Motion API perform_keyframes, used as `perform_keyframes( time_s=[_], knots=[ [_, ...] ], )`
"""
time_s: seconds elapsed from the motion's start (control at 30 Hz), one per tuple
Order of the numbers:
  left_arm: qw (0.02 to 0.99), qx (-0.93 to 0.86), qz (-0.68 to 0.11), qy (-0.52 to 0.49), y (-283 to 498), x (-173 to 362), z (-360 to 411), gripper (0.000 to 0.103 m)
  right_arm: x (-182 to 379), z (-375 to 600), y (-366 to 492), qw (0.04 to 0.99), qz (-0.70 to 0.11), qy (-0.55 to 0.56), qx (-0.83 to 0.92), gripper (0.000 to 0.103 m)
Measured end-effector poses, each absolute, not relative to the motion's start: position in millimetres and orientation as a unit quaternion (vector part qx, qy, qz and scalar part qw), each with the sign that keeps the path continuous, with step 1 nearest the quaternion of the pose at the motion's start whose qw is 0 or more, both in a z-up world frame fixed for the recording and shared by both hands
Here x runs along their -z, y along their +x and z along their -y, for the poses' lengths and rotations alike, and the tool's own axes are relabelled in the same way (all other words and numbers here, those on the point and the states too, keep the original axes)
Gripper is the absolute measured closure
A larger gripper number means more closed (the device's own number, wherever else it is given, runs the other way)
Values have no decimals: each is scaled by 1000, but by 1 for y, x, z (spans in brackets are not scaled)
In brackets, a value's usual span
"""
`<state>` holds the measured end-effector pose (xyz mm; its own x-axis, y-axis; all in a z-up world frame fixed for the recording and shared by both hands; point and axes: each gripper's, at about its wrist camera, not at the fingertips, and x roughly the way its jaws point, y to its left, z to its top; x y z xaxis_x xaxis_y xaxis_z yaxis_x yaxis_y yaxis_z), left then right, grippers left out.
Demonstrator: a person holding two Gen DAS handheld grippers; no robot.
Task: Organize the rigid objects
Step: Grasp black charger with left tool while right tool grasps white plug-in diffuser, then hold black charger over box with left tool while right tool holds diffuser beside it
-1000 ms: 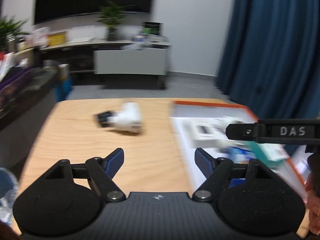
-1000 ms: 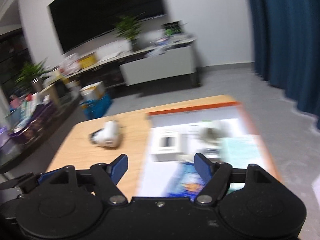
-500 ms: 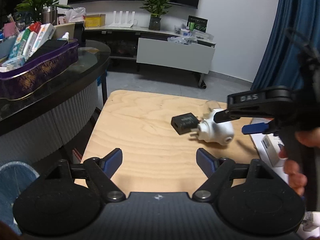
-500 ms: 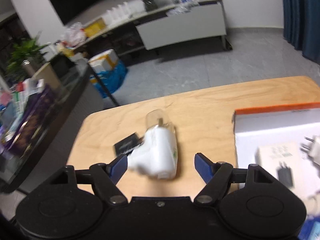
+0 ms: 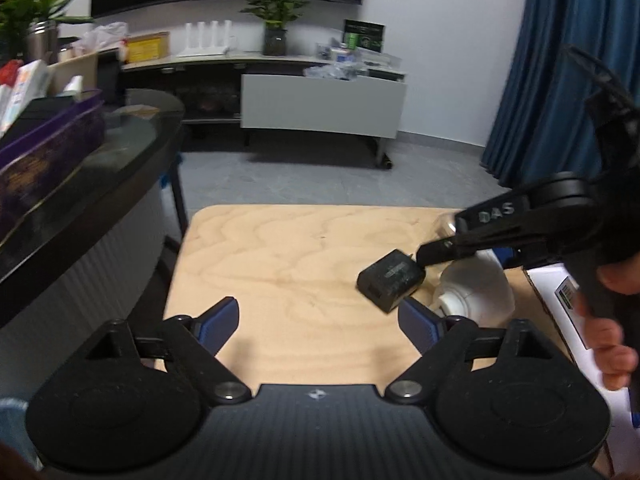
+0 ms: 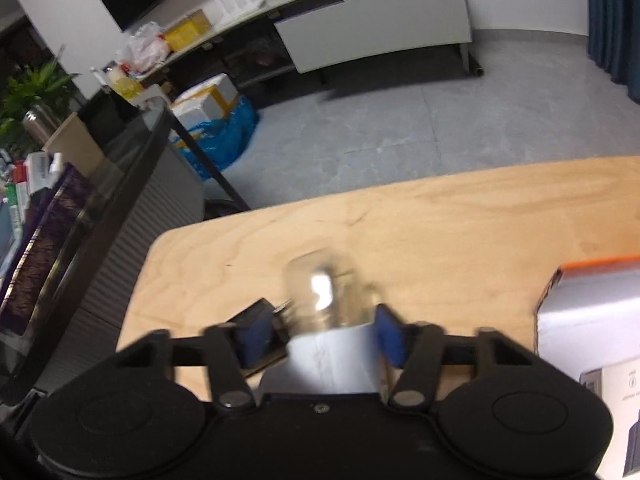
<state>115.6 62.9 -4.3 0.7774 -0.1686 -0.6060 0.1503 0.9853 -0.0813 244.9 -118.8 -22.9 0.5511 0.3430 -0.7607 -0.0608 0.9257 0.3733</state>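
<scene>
A white plug-in device with a clear cap [image 6: 326, 344] lies on the wooden table [image 6: 460, 224] next to a black charger block [image 5: 391, 281]. My right gripper [image 6: 320, 336] is down around the white device, a blue pad [image 6: 389, 335] on each side of it; the view is blurred, so contact is unclear. In the left wrist view the white device [image 5: 478, 290] sits under my right gripper's arm [image 5: 492, 230]. My left gripper [image 5: 320, 320] is open and empty, hovering over the table's near left part, left of the charger.
A white tray with an orange rim [image 6: 592, 300] holds boxed items at the table's right. A dark curved counter [image 5: 100, 184] with a purple box stands close on the left. A TV console [image 5: 320, 100] is across the floor.
My right gripper has come down and forward over the white device, with its fingers closing in to either side. My left gripper has shifted slightly, still open.
</scene>
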Motion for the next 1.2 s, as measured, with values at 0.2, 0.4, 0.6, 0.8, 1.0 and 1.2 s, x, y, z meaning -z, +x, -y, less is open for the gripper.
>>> perform_keyframes(
  time_s=[0.2, 0.4, 0.6, 0.8, 1.0, 1.2],
  knots=[
    [938, 141, -316, 31, 143, 19, -47, 14, -2, 144, 220, 891, -414, 147, -114, 64],
    [931, 178, -311, 73, 168, 36, -25, 16, -17, 172, 189, 907, -384, 137, -108, 64],
    [931, 198, -300, 67, 168, 43, -18, 57, -30, 197, 165, 913, -350, 168, -122, 64],
    [931, 185, -307, 71, 148, 41, -6, 67, -43, 213, 149, 921, -328, 180, -107, 64],
    [935, 159, -312, 54, 116, 18, -1, 67, -63, 225, 118, 935, -301, 165, -91, 64],
    [942, 161, -294, 22, 75, -12, 12, 67, -81, 251, 74, 944, -277, 169, -66, 64]
  ],
)
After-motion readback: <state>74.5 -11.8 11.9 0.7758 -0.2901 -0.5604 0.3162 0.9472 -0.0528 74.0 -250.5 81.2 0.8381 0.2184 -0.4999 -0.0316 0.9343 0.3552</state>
